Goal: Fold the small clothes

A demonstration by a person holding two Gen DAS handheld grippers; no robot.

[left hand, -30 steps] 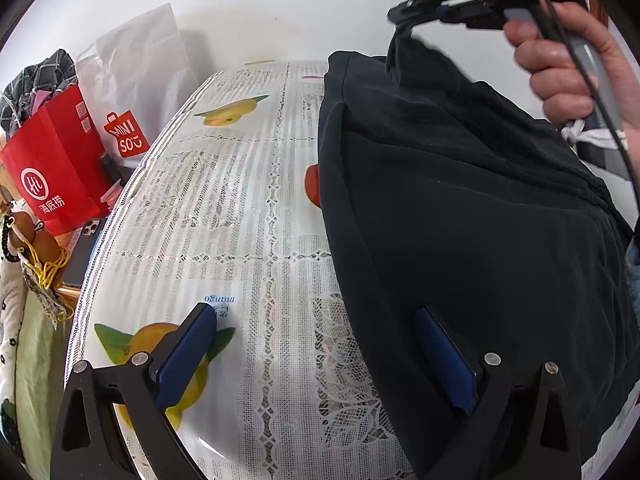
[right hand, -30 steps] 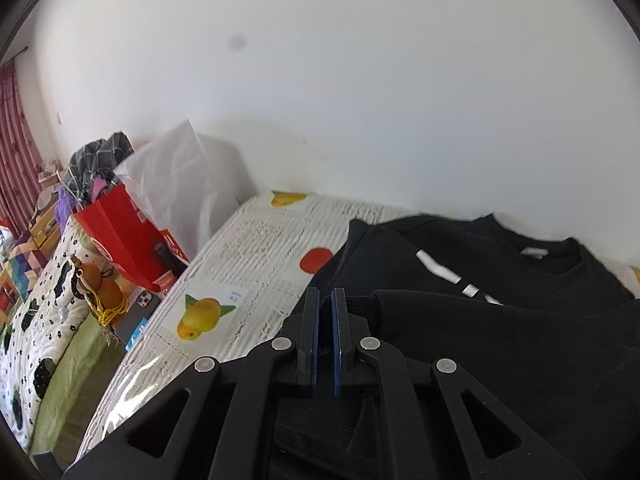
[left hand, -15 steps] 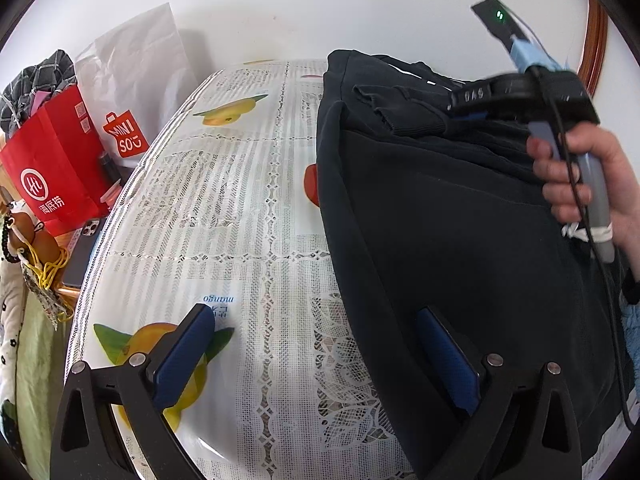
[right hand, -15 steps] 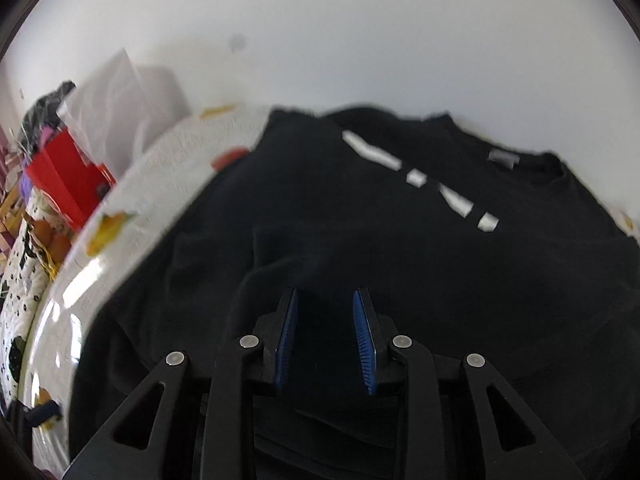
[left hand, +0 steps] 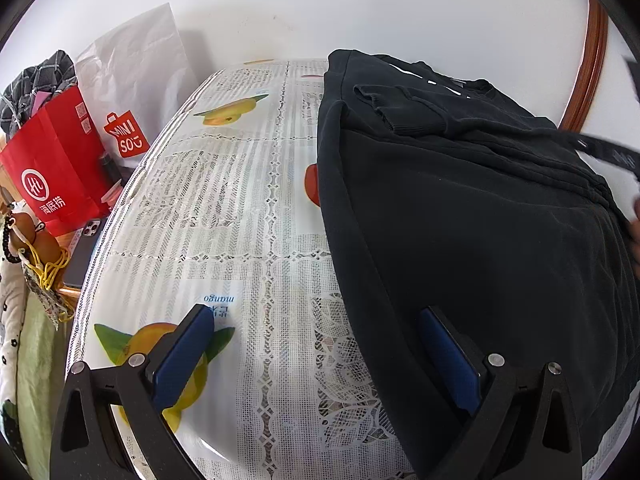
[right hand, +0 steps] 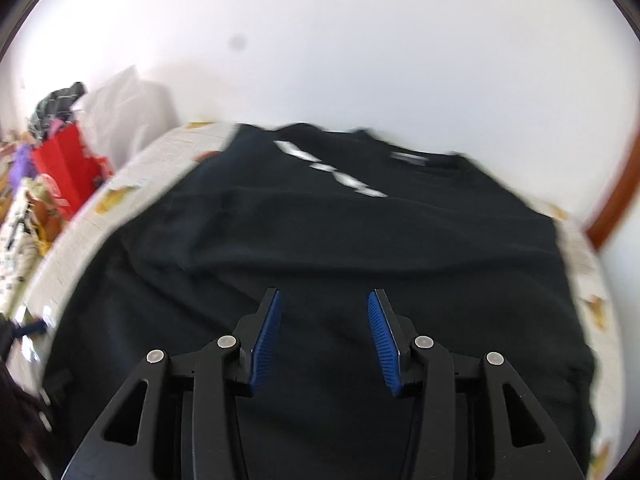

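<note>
1. Two grippers, both empty: left gripper (left hand: 316,344) wide open, straddling the sweatshirt (left hand: 460,208) side edge; right gripper (right hand: 324,336) partly open (jaws just been opening), nothing btwn them
2. Sweatshirt lies on the table (left hand: 224,200), sleeve (left hand: 404,110) folded across the top
3. Next fold: I'd pinch hem corners w/ both, keep edges square
4. Thick soft black knit, ribbed cuff; slick lace-print plastic cloth, so may slide

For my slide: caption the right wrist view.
Open right gripper above a black sweatshirt spread on the fruit-print tablecloth.
</note>
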